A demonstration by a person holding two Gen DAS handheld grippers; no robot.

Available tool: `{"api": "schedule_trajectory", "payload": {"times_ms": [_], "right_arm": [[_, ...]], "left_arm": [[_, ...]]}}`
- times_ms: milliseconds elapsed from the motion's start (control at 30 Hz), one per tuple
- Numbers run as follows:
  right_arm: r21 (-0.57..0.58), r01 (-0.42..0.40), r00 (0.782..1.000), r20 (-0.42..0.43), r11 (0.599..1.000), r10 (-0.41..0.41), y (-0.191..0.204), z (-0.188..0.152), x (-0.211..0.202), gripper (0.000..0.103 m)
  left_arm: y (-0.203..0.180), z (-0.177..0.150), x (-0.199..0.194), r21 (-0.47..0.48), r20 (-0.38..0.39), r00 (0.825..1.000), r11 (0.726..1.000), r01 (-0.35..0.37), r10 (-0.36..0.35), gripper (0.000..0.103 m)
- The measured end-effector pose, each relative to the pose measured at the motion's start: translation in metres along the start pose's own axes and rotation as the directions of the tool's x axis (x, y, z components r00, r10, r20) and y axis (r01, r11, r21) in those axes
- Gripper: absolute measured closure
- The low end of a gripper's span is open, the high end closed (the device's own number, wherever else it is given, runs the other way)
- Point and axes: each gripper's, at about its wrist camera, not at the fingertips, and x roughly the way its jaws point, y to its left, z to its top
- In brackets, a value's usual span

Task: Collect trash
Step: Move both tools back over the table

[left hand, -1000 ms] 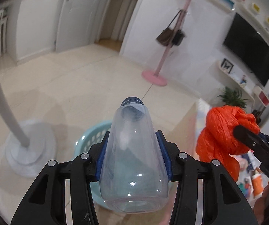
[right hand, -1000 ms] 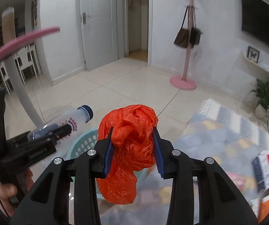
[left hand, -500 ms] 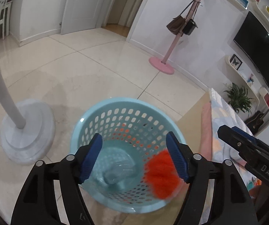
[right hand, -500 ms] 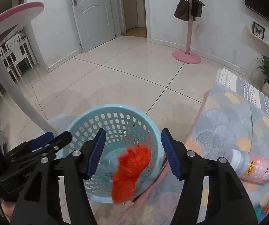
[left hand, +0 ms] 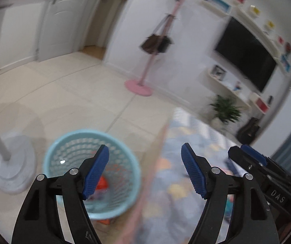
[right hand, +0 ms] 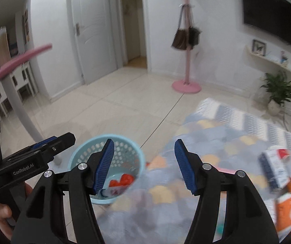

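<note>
Left gripper [left hand: 145, 170] and right gripper [right hand: 144, 164] both spread apart and empty, orange bag [right hand: 123, 180] inside blue basket [right hand: 88, 146] at lower left

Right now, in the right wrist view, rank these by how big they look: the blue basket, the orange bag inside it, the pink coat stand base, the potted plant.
1. Blue basket, clearly largest, though nearest the camera.
2. Potted plant and pink coat stand base: look alike, not ranked.
3. Orange bag, smallest showing; part of it is hidden behind the basket wall.
</note>
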Motion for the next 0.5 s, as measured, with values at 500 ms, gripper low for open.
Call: {"api": "schedule_trajectory", "payload": {"times_ms": [500], "right_arm": [[0.175,0.275,0.958,0.029,0.945,-0.284,-0.187,-0.053,-0.145,0.04]], "left_arm": [[-0.187,-0.05,0.032,0.298,-0.174,0.976,0.938,0.18,-0.132,0.026]]}}
